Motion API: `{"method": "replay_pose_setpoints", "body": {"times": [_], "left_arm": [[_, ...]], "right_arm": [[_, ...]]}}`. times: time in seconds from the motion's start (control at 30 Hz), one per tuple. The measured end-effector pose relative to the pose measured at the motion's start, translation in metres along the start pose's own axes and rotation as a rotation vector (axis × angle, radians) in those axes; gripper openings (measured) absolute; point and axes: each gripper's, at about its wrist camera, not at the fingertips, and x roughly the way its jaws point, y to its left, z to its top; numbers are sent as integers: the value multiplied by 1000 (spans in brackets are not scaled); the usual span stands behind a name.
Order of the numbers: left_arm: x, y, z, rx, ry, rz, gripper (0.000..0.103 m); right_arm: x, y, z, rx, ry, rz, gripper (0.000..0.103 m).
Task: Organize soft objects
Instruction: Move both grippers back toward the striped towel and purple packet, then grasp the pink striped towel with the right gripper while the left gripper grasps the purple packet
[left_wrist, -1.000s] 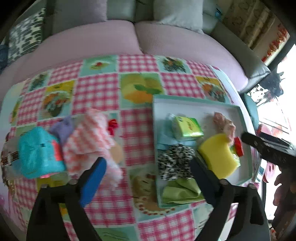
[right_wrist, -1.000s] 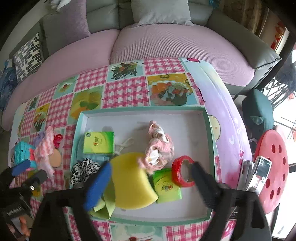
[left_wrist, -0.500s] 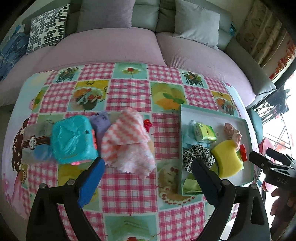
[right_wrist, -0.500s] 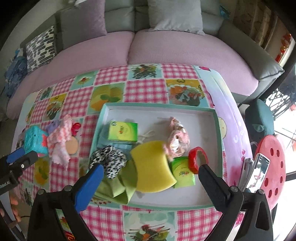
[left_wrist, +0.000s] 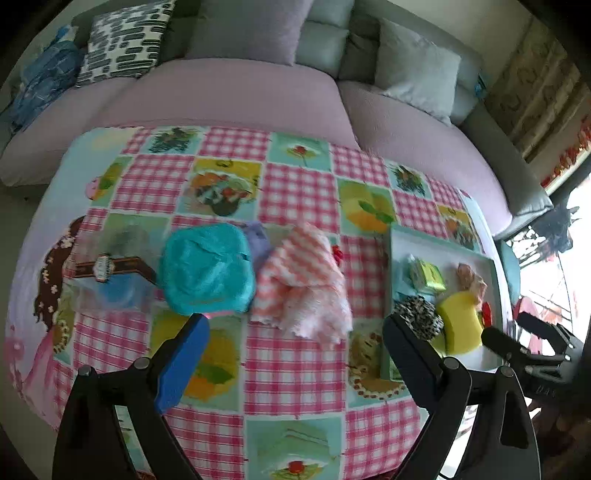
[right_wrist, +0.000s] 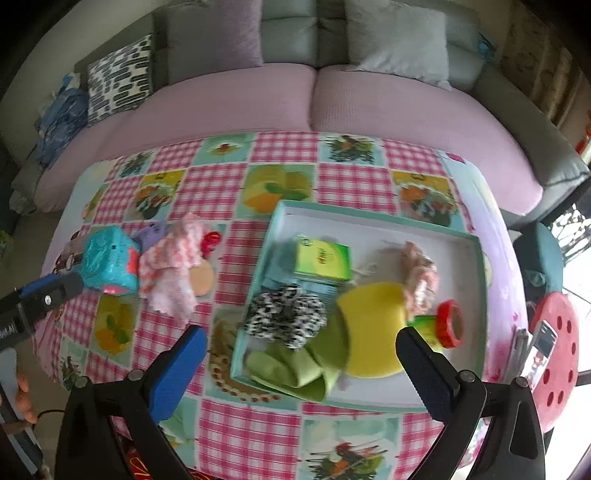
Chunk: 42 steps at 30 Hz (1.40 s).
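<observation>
Both views have drawn back, showing more counter (left_wrist: 295, 369). Left gripper (left_wrist: 291, 350) and right gripper (right_wrist: 299, 354) hover wide apart, holding nothing. Pink cloth (left_wrist: 306, 284) and teal pouch (left_wrist: 207, 273) lie left of the tray (right_wrist: 476, 295) holding a yellow sponge (right_wrist: 373, 325).

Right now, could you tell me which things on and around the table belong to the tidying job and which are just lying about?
Part of the job:
- teal tray
- pink checked cloth
- teal soft pack
- leopard scrunchie
- yellow sponge
- green cloth

Just lying about:
- sofa cushions
- red stool
- phone
</observation>
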Motion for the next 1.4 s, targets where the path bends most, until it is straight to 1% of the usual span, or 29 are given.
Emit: {"method": "replay_pose_setpoints", "body": {"times": [0.2, 0.33, 0.5, 0.7, 0.9, 0.97, 1.0, 1.1, 1.2, 1.27, 1.33, 1.37, 1.4], "left_arm": [[-7, 14, 8, 26, -23, 48, 95], [-3, 22, 12, 41, -14, 52, 95], [9, 39, 23, 19, 15, 52, 95], [20, 61, 42, -29, 24, 61, 95], [38, 76, 56, -56, 50, 54, 95], [46, 81, 59, -68, 62, 52, 95], [49, 84, 61, -73, 66, 50, 95], [58, 90, 66, -80, 79, 53, 95], [66, 98, 70, -86, 87, 53, 95], [71, 102, 72, -90, 93, 52, 95], [76, 106, 74, -92, 100, 52, 95], [78, 107, 74, -92, 103, 52, 95], [79, 108, 75, -92, 106, 51, 95]], "right_arm": [[11, 34, 6, -64, 10, 40, 103], [21, 48, 14, -81, 18, 61, 103], [40, 60, 27, -75, 41, 93, 103], [69, 78, 42, -88, 70, 117, 103], [104, 103, 51, -134, 117, 117, 102], [115, 110, 54, -146, 131, 118, 100], [120, 114, 55, -153, 136, 118, 97], [132, 124, 58, -179, 149, 108, 92], [141, 132, 63, -199, 158, 102, 82], [145, 137, 65, -214, 163, 93, 79], [149, 141, 67, -230, 165, 85, 72], [150, 143, 68, -238, 165, 81, 70], [150, 144, 69, -243, 164, 78, 65]]}}
